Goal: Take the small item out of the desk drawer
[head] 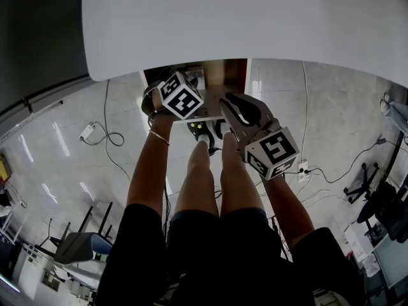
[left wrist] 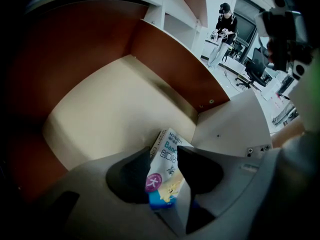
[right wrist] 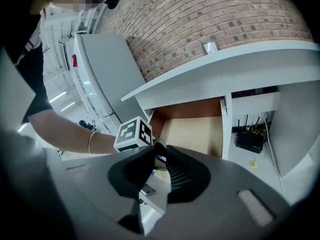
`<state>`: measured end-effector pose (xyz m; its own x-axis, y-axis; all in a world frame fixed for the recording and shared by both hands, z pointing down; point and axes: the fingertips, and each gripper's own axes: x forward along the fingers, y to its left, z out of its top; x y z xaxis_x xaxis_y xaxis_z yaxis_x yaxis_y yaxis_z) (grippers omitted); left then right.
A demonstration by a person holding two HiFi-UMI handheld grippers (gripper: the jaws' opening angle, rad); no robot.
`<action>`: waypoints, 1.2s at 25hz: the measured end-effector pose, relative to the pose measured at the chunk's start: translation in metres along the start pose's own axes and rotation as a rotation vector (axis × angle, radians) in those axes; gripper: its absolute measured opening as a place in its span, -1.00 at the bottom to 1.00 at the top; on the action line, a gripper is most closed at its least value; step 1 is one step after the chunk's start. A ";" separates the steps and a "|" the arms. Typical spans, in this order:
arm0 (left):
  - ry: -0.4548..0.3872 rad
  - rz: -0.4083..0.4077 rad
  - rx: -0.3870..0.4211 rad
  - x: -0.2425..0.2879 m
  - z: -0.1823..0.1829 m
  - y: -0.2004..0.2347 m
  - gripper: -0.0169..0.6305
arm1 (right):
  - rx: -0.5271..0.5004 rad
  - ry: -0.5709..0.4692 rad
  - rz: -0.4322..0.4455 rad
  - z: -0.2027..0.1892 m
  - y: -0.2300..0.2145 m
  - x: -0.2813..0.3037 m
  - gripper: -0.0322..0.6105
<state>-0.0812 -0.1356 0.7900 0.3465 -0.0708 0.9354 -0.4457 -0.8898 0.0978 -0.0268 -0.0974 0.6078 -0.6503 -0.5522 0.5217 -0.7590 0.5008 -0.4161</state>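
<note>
Brown walls, pale floor: one drawer (left wrist: 165, 59) stands open, and the left gripper (left wrist: 164, 156) has both jaws set wide and pressed on the sides of the single small box (left wrist: 167, 171), upright at the drawer's near end. Its label reads "HYNAUT", then "Band", the rest cut off by a jaw. Over to the right gripper (right wrist: 161, 149): jaws only slightly apart, nothing held.

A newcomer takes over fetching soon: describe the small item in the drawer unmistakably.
Below the white desk top, look into the open drawer with reddish-brown walls and a pale floor. The small carton sits tilted between the left gripper's jaws. It is the only item visible there, white with blue print and a purple circle.
</note>
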 end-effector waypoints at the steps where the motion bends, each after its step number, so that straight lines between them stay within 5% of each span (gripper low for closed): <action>1: -0.001 0.002 0.003 -0.001 0.000 -0.001 -0.44 | -0.015 0.012 0.000 -0.002 0.000 0.003 -0.72; 30: -0.038 0.017 0.035 -0.029 -0.005 -0.024 -0.44 | -0.615 0.446 0.083 -0.054 -0.024 0.094 -0.48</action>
<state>-0.0846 -0.1104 0.7625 0.3706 -0.1025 0.9231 -0.4228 -0.9036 0.0694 -0.0684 -0.1249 0.7072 -0.5311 -0.2402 0.8125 -0.4690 0.8820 -0.0458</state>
